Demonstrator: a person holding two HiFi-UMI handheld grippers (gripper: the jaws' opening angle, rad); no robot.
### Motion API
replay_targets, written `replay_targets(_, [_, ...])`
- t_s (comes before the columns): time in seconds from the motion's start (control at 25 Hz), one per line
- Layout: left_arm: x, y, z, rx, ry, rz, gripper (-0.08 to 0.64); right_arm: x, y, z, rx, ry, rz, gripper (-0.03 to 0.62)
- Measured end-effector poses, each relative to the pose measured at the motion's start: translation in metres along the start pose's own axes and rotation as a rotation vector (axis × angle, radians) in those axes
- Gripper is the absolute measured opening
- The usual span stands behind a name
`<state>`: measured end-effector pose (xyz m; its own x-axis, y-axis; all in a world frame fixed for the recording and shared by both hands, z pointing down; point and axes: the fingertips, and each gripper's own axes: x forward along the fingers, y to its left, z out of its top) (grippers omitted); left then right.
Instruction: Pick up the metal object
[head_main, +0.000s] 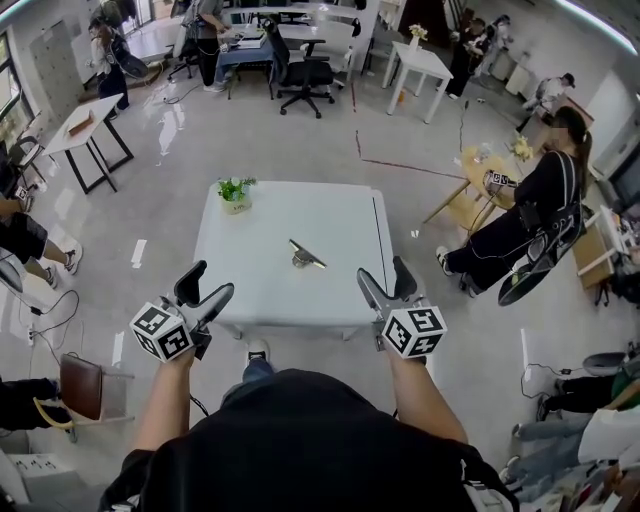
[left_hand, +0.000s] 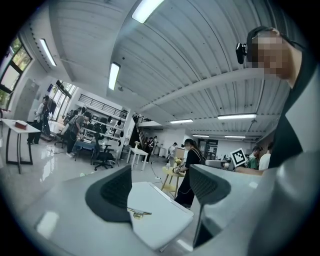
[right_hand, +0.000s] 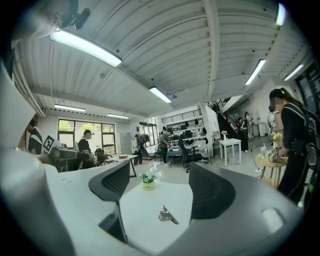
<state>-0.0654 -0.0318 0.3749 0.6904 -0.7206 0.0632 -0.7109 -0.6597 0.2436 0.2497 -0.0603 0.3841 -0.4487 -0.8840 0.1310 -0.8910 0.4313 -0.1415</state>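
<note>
Black-shirted torso of the person fills the near edge of the head view, bare forearms reaching forward. Left gripper is held at about 7 o'clock off the white table, marker cube toward the wearer. Its jaws are spread wide, the dark ribbed pads well apart, with only the table top visible in the gap. Right gripper sits at about 5 o'clock, just over the table's near right corner. It is likewise wide, closed on nothing, and its own cube faces up. Both tongs hover near the table's front edge, apart from each other and level. The metal object, a small clip-like piece with a thin bar sticking out, lies flat on the table just right of centre. It is untouched, ahead of both grippers and roughly between their lines of aim, and each gripper view shows it low in the gap between that gripper's jaws. A small potted plant stands at the table's 11 o'clock corner, well apart from the metal piece. Beyond, at 3 o'clock, a seated person in black leans over a low wooden table. At 12 o'clock, far off, stands a black office chair, and at 10 o'clock a black-legged side table. The floor is grey and glossy.
</note>
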Motion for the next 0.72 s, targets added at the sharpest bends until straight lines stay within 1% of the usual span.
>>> replay_targets(0.4, [0.021, 0.023, -0.003, -0.007, 0.008, -0.027, 0.343, 0.022, -0.008, -0.004, -0.002, 0.019, -0.023, 0.380])
replay_targets(0.72, [0.037, 0.046, -0.007, -0.024, 0.038, -0.044, 0.343, 0.047, -0.010, -0.009, -0.001, 0.038, -0.033, 0.377])
